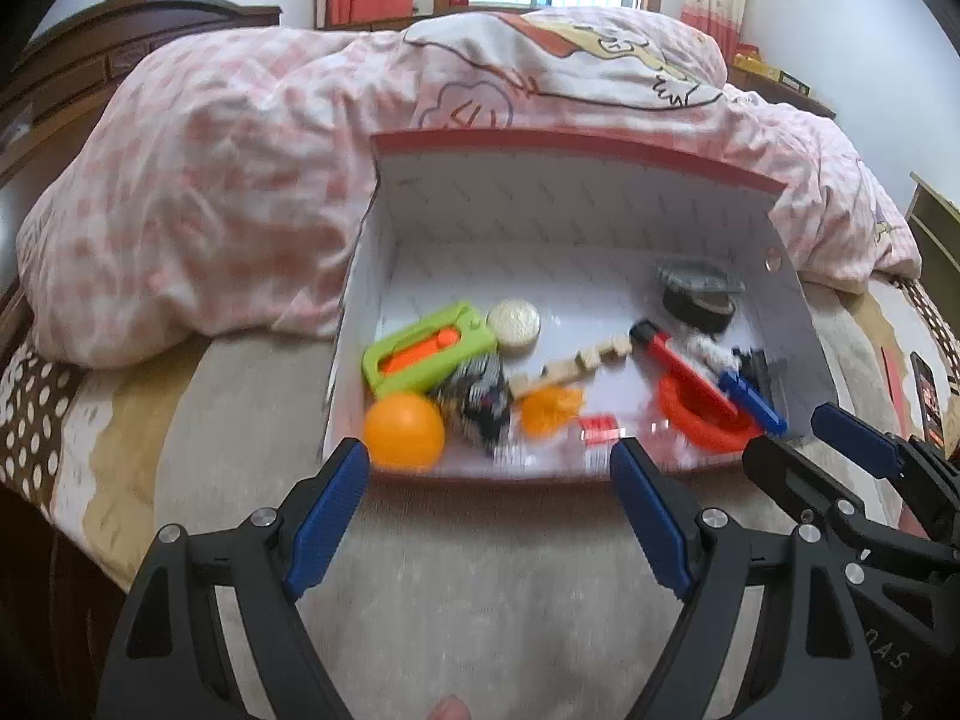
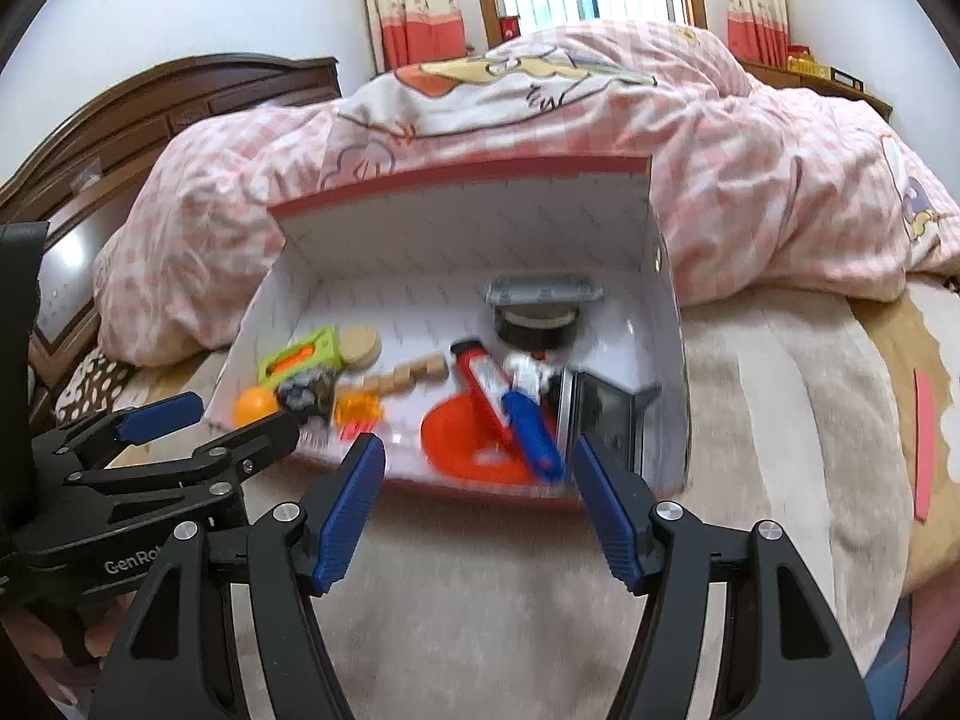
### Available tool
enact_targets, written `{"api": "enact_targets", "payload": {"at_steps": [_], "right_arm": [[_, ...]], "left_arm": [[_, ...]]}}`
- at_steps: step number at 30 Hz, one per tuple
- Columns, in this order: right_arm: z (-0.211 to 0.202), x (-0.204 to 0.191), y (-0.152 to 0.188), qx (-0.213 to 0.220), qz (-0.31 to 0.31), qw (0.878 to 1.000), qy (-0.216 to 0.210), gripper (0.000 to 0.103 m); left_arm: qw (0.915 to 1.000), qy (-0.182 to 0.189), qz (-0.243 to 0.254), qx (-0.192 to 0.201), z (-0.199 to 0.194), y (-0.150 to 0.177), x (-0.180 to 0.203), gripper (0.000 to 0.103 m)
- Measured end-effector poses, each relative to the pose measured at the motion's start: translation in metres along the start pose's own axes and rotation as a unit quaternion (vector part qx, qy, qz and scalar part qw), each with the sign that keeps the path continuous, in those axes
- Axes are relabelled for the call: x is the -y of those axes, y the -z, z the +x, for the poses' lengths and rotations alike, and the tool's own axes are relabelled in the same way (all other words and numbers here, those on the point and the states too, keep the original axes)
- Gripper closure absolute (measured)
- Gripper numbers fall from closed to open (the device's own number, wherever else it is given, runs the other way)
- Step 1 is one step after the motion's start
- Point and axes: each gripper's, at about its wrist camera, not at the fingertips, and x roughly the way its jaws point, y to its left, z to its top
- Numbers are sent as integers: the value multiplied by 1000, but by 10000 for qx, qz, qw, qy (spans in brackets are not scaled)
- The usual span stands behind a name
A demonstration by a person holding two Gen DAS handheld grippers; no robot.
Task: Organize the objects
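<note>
A white cardboard box with a red rim (image 1: 576, 141) (image 2: 468, 171) lies on the bed and holds several small objects: an orange ball (image 1: 403, 429) (image 2: 255, 407), a green and orange toy (image 1: 429, 345) (image 2: 300, 354), a round cream disc (image 1: 513, 324) (image 2: 360, 345), a row of wooden blocks (image 1: 576, 363) (image 2: 414, 375), a red and blue tool (image 1: 708, 378) (image 2: 510, 402), an orange-red ring (image 1: 696, 417) (image 2: 462, 438) and a black roll (image 1: 699, 300) (image 2: 537, 321). My left gripper (image 1: 489, 474) (image 2: 222, 414) is open and empty before the box's near wall. My right gripper (image 2: 477, 468) (image 1: 786, 429) is open and empty at the box's near right corner.
A rumpled pink checked quilt (image 1: 210, 198) (image 2: 750, 180) is piled behind and beside the box. A beige blanket (image 1: 480, 570) (image 2: 780, 420) covers the bed in front. A dark wooden headboard (image 2: 150, 114) stands at the left. A window with curtains is at the back.
</note>
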Motion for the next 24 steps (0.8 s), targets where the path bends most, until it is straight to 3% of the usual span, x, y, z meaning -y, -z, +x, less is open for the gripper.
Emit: {"api": "enact_targets", "payload": {"at_steps": [11, 24], "right_arm": [[-10, -6, 32, -411, 57, 9991, 15, 36], [-9, 0, 46, -486, 213, 9986, 52, 36]], "left_arm": [[9993, -40, -13, -368, -2, 35, 0, 20], [9988, -27, 16, -483, -1, 48, 3, 20]]}}
